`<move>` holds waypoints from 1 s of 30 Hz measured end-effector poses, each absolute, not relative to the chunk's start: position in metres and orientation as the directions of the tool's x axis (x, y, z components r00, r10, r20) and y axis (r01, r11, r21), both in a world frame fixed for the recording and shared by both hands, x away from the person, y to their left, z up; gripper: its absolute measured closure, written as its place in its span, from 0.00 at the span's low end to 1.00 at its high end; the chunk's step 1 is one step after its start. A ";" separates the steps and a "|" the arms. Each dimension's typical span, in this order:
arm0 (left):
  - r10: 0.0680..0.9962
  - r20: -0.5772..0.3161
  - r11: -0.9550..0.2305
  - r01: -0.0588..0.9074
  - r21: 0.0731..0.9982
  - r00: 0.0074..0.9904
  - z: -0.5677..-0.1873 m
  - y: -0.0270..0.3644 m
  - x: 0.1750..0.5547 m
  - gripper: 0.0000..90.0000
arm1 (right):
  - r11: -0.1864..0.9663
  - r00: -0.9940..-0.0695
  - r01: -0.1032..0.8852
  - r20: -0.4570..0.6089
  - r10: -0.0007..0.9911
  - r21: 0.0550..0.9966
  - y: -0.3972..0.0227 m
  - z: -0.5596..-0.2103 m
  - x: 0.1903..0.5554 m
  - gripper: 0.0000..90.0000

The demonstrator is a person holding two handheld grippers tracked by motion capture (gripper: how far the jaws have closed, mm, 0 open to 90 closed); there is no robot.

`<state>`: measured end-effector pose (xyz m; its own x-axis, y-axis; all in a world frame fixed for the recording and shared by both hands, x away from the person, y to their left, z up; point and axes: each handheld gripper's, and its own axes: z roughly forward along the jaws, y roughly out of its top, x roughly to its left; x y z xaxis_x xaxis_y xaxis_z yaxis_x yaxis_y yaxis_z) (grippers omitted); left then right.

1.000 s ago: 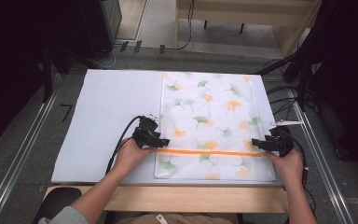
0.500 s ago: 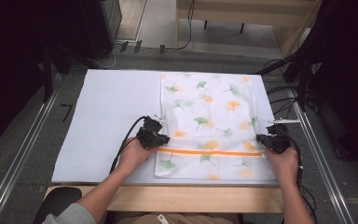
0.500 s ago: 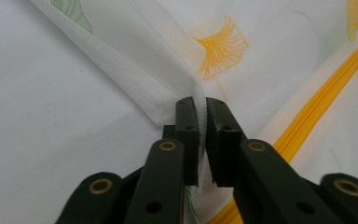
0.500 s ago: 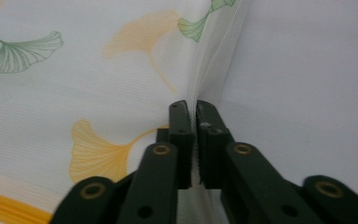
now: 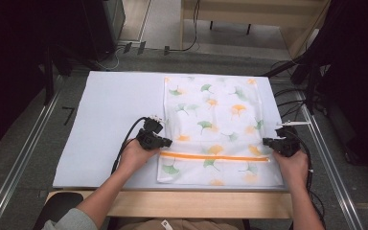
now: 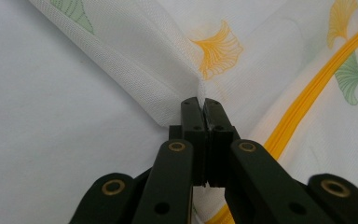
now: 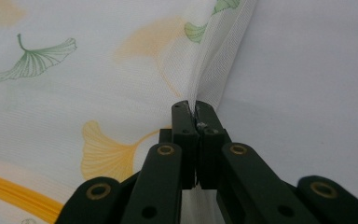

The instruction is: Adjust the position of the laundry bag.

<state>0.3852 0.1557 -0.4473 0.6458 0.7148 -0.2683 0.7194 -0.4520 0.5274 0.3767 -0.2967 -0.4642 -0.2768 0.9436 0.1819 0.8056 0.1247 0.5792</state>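
Two claws are clamped on opposite side edges of a white mesh laundry bag [image 5: 213,127] printed with green and orange ginkgo leaves, which lies flat on the right half of the surface [image 5: 110,120]. The left claw [image 5: 165,142] is closed on a pinch of the bag's left hem, just above the orange zipper [image 5: 215,156]; in the left gripper view the fabric is seen drawn up into a small peak between the shut jaws of the left claw [image 6: 199,103]. The right claw [image 5: 267,142] is closed on the right hem at about the same height, and in the right gripper view a fold of mesh [image 7: 214,51] is lifted by the pinch. A matched grip at both sides (level with each other, near the zipper line) is judged to be taken so that the bag can be raised or folded evenly without skewing. The surface is covered by a pale sheet and carried on a wooden edge [image 5: 172,197] at the person's side. Beyond it, a grey floor with cables [image 5: 182,43], dark equipment and wooden furniture can be made out.
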 end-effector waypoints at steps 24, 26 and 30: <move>0.750 -0.308 -0.379 0.762 0.525 0.585 -0.427 0.208 0.380 1.00 | 0.209 -0.392 0.790 0.213 0.895 0.577 -0.258 -0.451 0.382 1.00; 0.755 -0.294 -0.389 0.761 0.519 0.586 -0.426 0.213 0.379 1.00 | 0.222 -0.406 0.788 0.213 0.889 0.575 -0.253 -0.450 0.384 1.00; 0.766 -0.282 -0.383 0.762 0.522 0.578 -0.425 0.220 0.376 1.00 | 0.247 -0.434 0.779 0.213 0.875 0.576 -0.242 -0.449 0.388 1.00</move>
